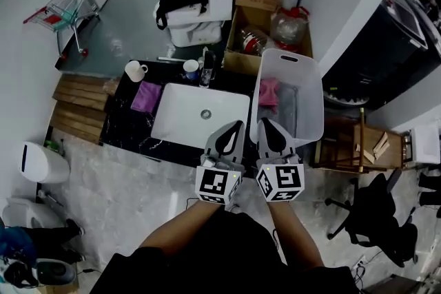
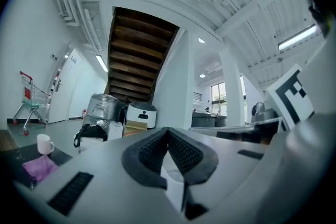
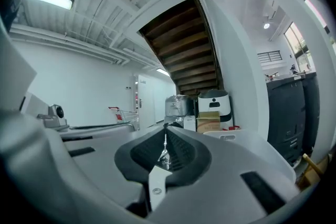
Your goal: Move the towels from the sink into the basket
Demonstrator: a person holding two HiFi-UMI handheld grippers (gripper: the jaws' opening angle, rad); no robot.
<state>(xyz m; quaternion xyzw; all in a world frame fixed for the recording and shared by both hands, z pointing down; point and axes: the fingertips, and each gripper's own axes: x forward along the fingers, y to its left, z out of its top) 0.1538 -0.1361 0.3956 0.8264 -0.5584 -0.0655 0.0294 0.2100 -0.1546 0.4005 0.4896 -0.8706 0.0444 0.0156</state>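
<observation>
Head view, centre: left gripper [image 1: 231, 137] and right gripper [image 1: 271, 134] are being held, jaws together and empty, below the white rectangular sink [image 1: 185, 118].

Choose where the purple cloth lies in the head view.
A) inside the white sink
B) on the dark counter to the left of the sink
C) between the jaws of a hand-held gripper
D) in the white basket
B: the purple cloth lies on the dark counter, just left of the sink and below the white mug.
</observation>
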